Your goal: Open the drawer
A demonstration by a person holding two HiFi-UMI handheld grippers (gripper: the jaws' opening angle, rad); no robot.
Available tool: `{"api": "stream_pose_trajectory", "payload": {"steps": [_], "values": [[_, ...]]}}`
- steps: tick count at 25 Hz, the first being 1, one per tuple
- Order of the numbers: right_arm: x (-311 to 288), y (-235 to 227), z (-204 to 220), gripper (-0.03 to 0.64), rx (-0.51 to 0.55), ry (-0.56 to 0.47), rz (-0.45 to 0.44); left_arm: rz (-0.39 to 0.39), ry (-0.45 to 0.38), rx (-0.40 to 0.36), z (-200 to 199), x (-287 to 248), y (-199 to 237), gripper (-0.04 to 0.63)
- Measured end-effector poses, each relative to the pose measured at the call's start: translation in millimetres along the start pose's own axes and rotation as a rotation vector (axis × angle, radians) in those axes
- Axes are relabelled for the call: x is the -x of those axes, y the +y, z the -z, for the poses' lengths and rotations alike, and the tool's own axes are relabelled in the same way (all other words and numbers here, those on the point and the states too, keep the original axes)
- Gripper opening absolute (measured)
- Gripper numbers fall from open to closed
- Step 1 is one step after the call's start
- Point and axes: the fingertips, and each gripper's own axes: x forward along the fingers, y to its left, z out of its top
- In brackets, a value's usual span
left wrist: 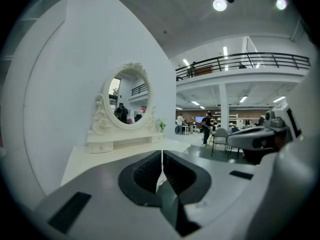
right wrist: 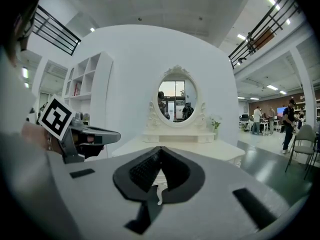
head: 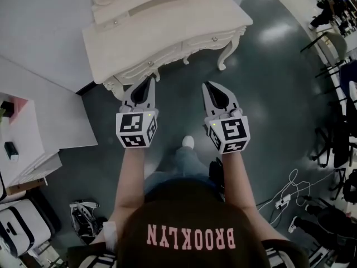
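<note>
A white carved dressing table [head: 167, 21] stands against the wall ahead, with an oval mirror [left wrist: 128, 96] on it. Its front has two drawers, a left drawer [head: 136, 67] and a right drawer [head: 202, 42], each with a small knob. My left gripper [head: 149, 81] is shut and empty, with its tip just short of the left drawer's knob [head: 149, 63]. My right gripper [head: 207, 85] is also shut and empty. It hangs over the floor in front of the table, further from it. The left gripper view shows shut jaws [left wrist: 162, 151], and so does the right gripper view [right wrist: 160, 148].
A white shelf unit [head: 39, 130] stands at the left, with a bag [head: 22, 222] and gear on the floor below it. Cables [head: 290, 194] and dark chairs [head: 337, 138] are at the right. My shoe [head: 188, 142] shows on the grey floor between the grippers.
</note>
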Motion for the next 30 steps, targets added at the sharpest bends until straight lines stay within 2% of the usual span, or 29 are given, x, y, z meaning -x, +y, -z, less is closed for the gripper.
{"api": "stream_pose_trajectory", "payload": {"steps": [5, 9, 16, 23, 24, 26, 27, 30], "values": [[-19.2, -36.8, 3.8, -0.003, -0.014, 0.010, -0.056, -0.079, -0.001, 0.037, 0.2, -31.6, -2.6, 0.009], [-36.7, -56.6, 9.7, -0.003, -0.034, 0.023, -0.077, -0.120, 0.030, 0.067, 9.7, -47.2, -0.1, 0.009], [-68.4, -60.4, 28.1, -0.003, -0.042, 0.078, -0.132, -0.218, 0.067, 0.147, 37.3, -57.9, 25.9, 0.011], [-96.7, -59.4, 47.7, -0.003, 0.005, 0.141, -0.179, -0.273, 0.126, 0.206, 72.0, -80.0, 48.1, 0.012], [-101.1, -61.2, 49.2, -0.003, 0.008, 0.148, -0.182, -0.276, 0.139, 0.214, 76.8, -85.2, 50.3, 0.020], [-111.9, -65.9, 52.4, -0.003, 0.010, 0.161, -0.188, -0.275, 0.163, 0.232, 85.7, -97.3, 54.7, 0.111], [-119.2, -68.7, 54.7, -0.003, 0.011, 0.169, -0.190, -0.276, 0.174, 0.240, 90.0, -103.9, 57.8, 0.130], [-146.6, -78.2, 65.2, -0.003, 0.022, 0.201, -0.198, -0.295, 0.211, 0.258, 105.1, -123.9, 70.5, 0.129]]}}
